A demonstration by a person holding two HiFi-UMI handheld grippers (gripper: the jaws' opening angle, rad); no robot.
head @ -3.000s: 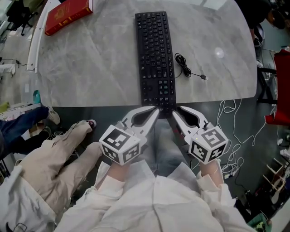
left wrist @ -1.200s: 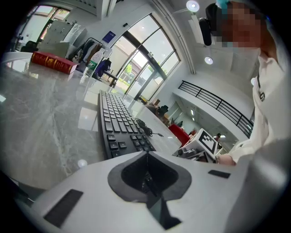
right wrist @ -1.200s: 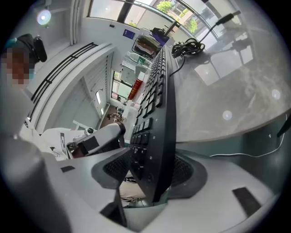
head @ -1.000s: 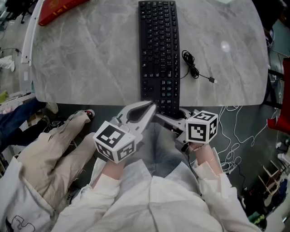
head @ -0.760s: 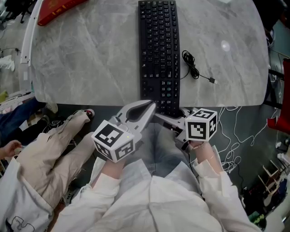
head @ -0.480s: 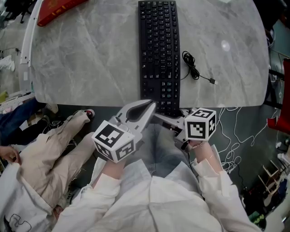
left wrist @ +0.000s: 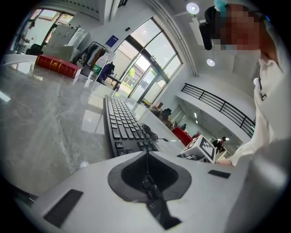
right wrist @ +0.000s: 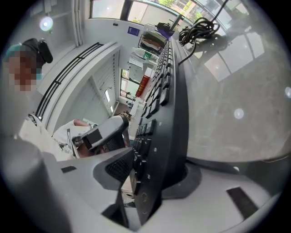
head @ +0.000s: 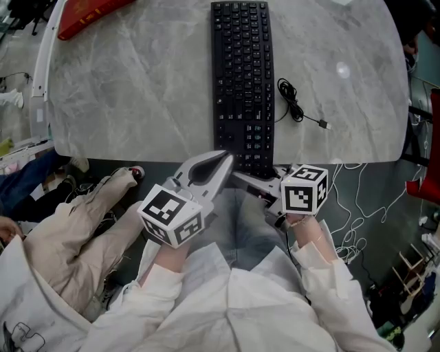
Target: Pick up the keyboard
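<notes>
A black keyboard (head: 242,82) lies lengthwise on the marble table (head: 137,89), its near end sticking out over the front edge. My right gripper (head: 260,175) is rolled on its side with that near end between its jaws. In the right gripper view the keyboard (right wrist: 168,91) fills the gap of the right gripper (right wrist: 159,175); the jaws have just been closing and both pads lie against it. My left gripper (head: 230,159) is shut and empty beside the keyboard's near left corner. The left gripper view shows the left gripper (left wrist: 146,154) shut before the keyboard (left wrist: 120,125).
The keyboard's coiled black cable (head: 292,103) lies on the table to its right. A red book (head: 89,15) sits at the far left corner. Another person's beige trouser leg (head: 75,227) is at the lower left. Loose white cables (head: 350,206) lie on the floor at right.
Three seconds ago both grippers sat shut side by side below the keyboard's end. The right one has since rolled onto its side and taken that end between its jaws. Little has shifted over the last second.
</notes>
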